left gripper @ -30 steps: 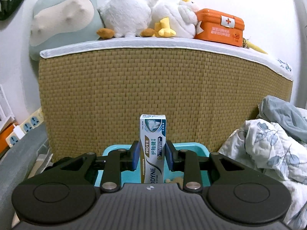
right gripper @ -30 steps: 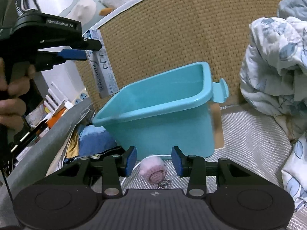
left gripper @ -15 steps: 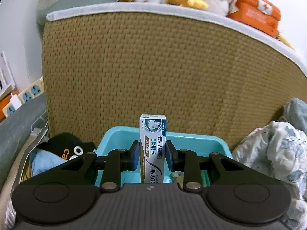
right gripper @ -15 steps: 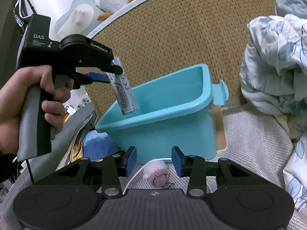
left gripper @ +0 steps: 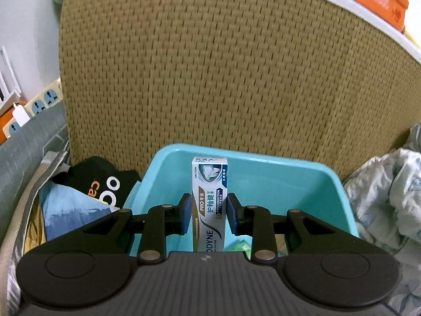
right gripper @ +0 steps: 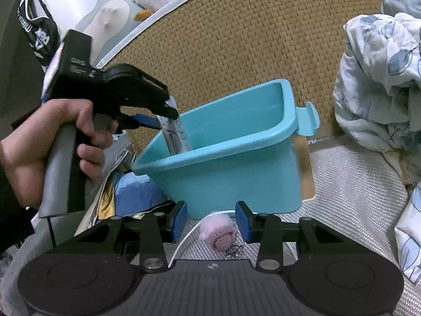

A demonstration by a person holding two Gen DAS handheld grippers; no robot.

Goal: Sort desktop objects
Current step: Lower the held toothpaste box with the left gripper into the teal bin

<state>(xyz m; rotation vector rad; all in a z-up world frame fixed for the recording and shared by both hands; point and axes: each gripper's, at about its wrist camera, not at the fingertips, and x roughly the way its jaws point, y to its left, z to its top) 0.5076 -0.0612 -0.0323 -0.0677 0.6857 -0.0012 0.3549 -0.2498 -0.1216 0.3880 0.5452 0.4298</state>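
Observation:
A white and blue toothpaste box (left gripper: 209, 200) stands upright between the blue pads of my left gripper (left gripper: 208, 213), which is shut on it. In the right wrist view a hand holds that left gripper (right gripper: 160, 117) over the near left corner of the teal plastic bin (right gripper: 223, 179), and the toothpaste box (right gripper: 176, 137) dips its lower end below the rim. The bin (left gripper: 263, 158) holds some small items at its bottom. My right gripper (right gripper: 210, 220) is open, low over the mat, with a pink knitted ball (right gripper: 218, 233) lying just beyond its fingers.
A woven tan headboard (left gripper: 223, 79) rises right behind the bin. A floral quilt (right gripper: 381, 92) is heaped on the right. A black cap (left gripper: 102, 181) and blue bag (left gripper: 68, 210) lie left of the bin. A white cable (right gripper: 184, 245) and small metal rings (right gripper: 235, 250) lie by the ball.
The left gripper has come down and forward with the toothpaste box, from above the bin's left side to inside its rim. The right gripper has barely moved.

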